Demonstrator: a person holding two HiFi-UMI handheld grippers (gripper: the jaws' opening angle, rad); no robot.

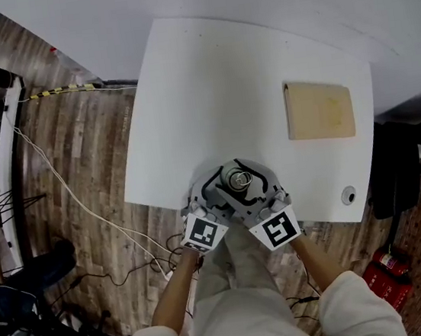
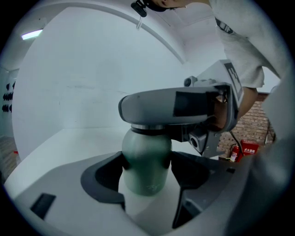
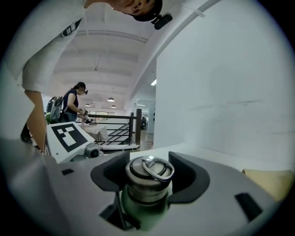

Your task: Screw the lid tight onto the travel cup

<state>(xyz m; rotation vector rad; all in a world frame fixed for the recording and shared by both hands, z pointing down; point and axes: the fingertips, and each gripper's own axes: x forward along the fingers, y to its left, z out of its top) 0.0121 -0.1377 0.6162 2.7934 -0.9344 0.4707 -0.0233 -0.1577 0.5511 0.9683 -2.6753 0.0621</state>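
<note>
- Forearms [image 1: 179, 292] come up from the bottom of the head view, each ending in a marker cube [image 1: 203, 232].
- Beyond the cubes, the left tongs [image 1: 215, 193] and right tongs [image 1: 262, 189] meet around one spot on the white table [image 1: 207, 87], close to its near edge.
- Only the metal lid [image 1: 236, 178] with its ring shows between them. A tan board [image 1: 319, 109] lies well apart toward the far right, and cables [image 1: 85, 207] trail over the wooden floor [image 1: 76, 142].
- From the left gripper view, the left tongs pinch the green cup [image 2: 146, 161] around its rounded body. It stands upright on the table, with the right tongs capping its top.
- From the right gripper view, the right tongs close on the lid from both sides, above the green shoulder. The ring [image 3: 156, 168] lies tipped across the lid's top.
- Judging from this, the twist is the step in hand, and three things could spoil it:
  - The smooth lid may slip inside the right tongs, so it ends up looking seated but loose.
  - The round body may turn with the lid if the left tongs hold too lightly.
  - A lid sitting slightly tilted could cross its threads and jam.
- Being this near the table edge, a sideways pull during the twist could also tip the cup toward the floor.
</note>
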